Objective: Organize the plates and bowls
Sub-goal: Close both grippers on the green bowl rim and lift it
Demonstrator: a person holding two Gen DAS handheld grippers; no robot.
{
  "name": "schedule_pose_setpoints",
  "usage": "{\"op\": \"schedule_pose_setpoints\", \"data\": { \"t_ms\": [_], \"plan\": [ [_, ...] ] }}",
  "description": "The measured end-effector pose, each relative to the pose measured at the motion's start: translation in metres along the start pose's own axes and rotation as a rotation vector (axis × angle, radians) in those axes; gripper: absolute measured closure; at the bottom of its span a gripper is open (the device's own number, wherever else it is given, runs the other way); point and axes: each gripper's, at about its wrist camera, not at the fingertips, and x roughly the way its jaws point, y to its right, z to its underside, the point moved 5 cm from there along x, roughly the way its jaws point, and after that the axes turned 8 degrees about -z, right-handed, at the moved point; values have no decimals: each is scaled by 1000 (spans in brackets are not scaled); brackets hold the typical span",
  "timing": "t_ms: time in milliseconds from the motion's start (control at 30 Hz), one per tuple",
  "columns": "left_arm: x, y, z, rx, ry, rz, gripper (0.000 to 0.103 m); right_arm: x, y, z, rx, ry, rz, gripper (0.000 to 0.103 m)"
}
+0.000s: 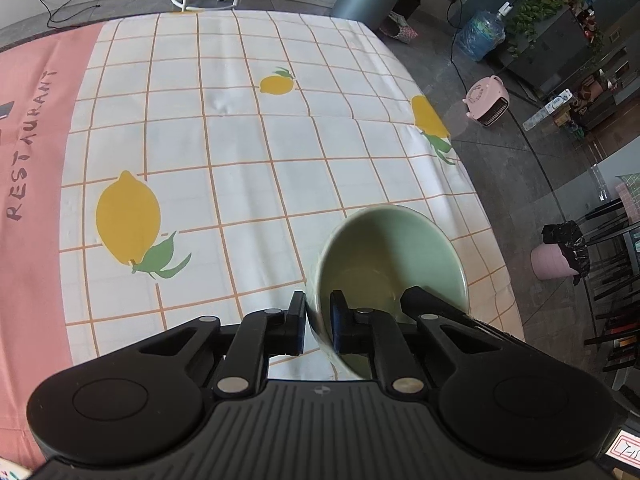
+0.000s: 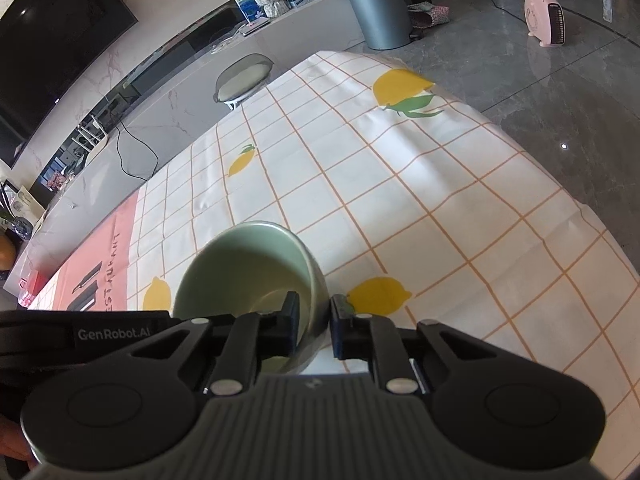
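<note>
Left wrist view: the left gripper (image 1: 318,322) clamps the rim of a pale green bowl (image 1: 394,248), one finger outside the wall and the other inside the cavity, so the jaws stand narrow with only the wall between them. The bowl is tilted, its opening turned toward the camera, over the near right part of the tablecloth (image 1: 256,140), a white cloth with an orange grid, printed lemons and a pink band at its left edge.

Right wrist view: the right gripper (image 2: 314,326) grips a green bowl (image 2: 248,264) in the same way, left finger inside, right finger outside, jaws narrow on the wall. This bowl is also tilted above the tablecloth (image 2: 420,200). Whether either bowl touches the cloth cannot be told.

Beyond the table stand a bin (image 2: 376,8) and a pink heater (image 2: 545,16) on the grey floor.
</note>
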Motion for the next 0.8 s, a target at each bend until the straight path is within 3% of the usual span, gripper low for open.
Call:
{"op": "schedule_pose_setpoints", "data": {
  "t_ms": [500,800],
  "plan": [
    [-117,8,32,-61,214,20,90,-98,-56,14,-61,141,-115,90],
    [-138,-3,78,-109,225,27,90,-140,-68,54,-71,147,-153,90]
  ]
}}
